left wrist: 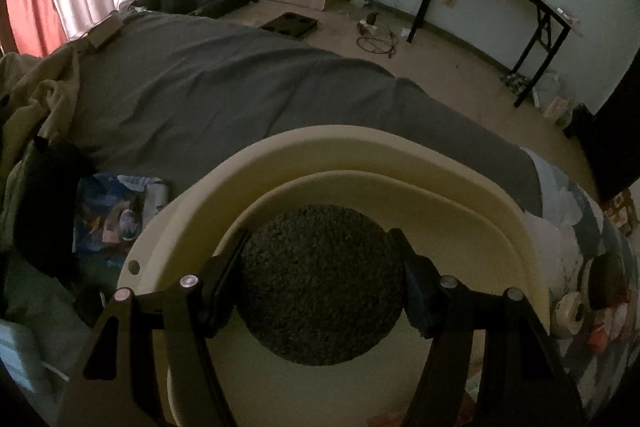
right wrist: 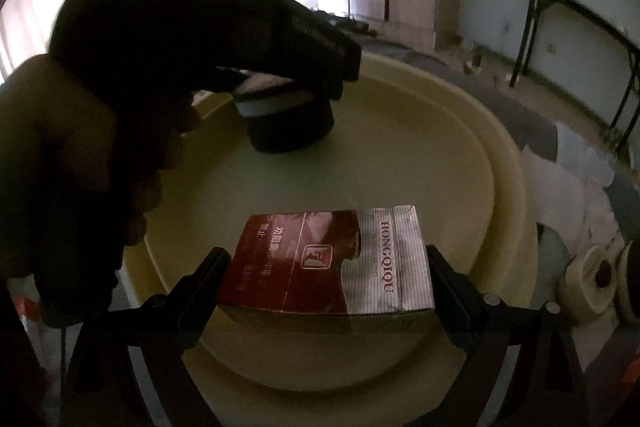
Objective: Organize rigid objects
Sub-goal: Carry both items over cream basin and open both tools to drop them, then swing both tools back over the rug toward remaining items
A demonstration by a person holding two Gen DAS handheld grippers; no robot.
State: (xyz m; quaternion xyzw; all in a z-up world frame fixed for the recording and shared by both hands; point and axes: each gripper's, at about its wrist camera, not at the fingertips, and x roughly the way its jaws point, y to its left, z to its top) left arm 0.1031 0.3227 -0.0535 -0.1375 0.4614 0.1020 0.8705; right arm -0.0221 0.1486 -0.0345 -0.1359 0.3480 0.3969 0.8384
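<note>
left gripper (left wrist: 322,291): jaws clamped on puck (left wrist: 320,279), a dark round speckled thing, maybe a sponge; dim view
right gripper (right wrist: 326,279): jaws wide, pinching pack (right wrist: 328,267) by its short ends
why: both items carried over basin (right wrist: 420,155), likely the collecting spot
puck place: basin 11 o'clock, low over the floor
pack place: basin 6 o'clock, above the near rim
hand (right wrist: 60,167): grips left tool

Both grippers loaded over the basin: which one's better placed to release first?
Probably left. The left gripper holds the round scouring pad low, near the cream basin floor; the right gripper holds the cigarette pack apparently higher, near the rim.
</note>
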